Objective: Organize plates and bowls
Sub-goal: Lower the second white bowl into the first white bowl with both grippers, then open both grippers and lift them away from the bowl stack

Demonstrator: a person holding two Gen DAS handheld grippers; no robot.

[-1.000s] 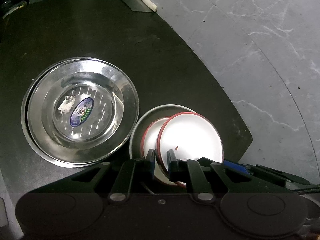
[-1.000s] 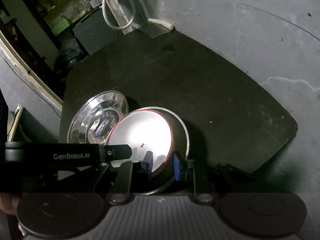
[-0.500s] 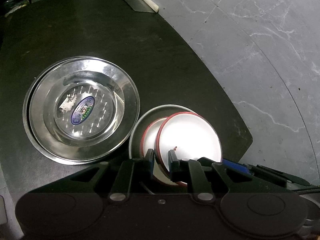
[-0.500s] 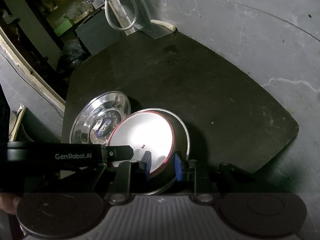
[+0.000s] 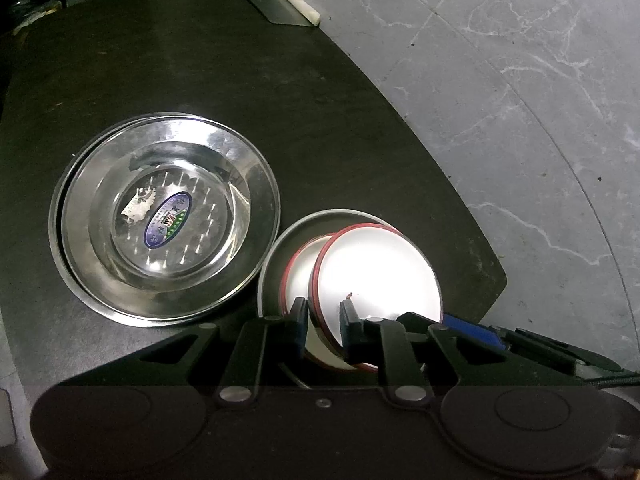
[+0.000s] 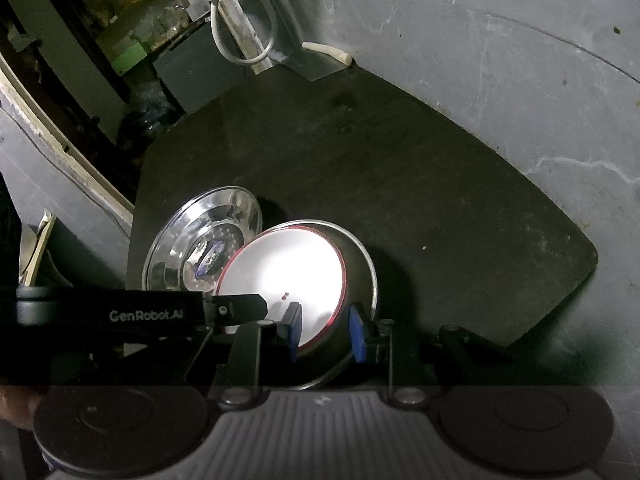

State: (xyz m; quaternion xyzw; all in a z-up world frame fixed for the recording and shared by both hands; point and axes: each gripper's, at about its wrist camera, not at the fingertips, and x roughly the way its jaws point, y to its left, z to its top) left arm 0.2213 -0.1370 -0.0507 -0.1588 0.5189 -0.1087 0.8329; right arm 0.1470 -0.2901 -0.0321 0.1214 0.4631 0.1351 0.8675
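Note:
A steel bowl (image 5: 280, 248) stands on the dark mat and holds two red-rimmed white bowls. The upper white bowl (image 5: 376, 268) lies tilted over the lower one (image 5: 300, 268). My left gripper (image 5: 323, 316) is shut on the upper bowl's near rim. My right gripper (image 6: 325, 330) stands open, its fingers straddling the white bowl's (image 6: 288, 272) edge and the steel bowl's (image 6: 366, 268) wall. To the left lie stacked steel plates (image 5: 164, 220) with a blue sticker in the middle. The left gripper's black body crosses the right wrist view at the left.
The dark mat (image 5: 240, 80) lies on a grey marble floor (image 5: 520, 80). A cleaver with a white handle (image 5: 280, 4) rests at the mat's far edge. Cables and clutter (image 6: 224, 32) sit beyond the mat in the right wrist view.
My right gripper's fingers have spread a little wider around the bowls' edge. The left gripper and the tilted white bowl have hardly moved.

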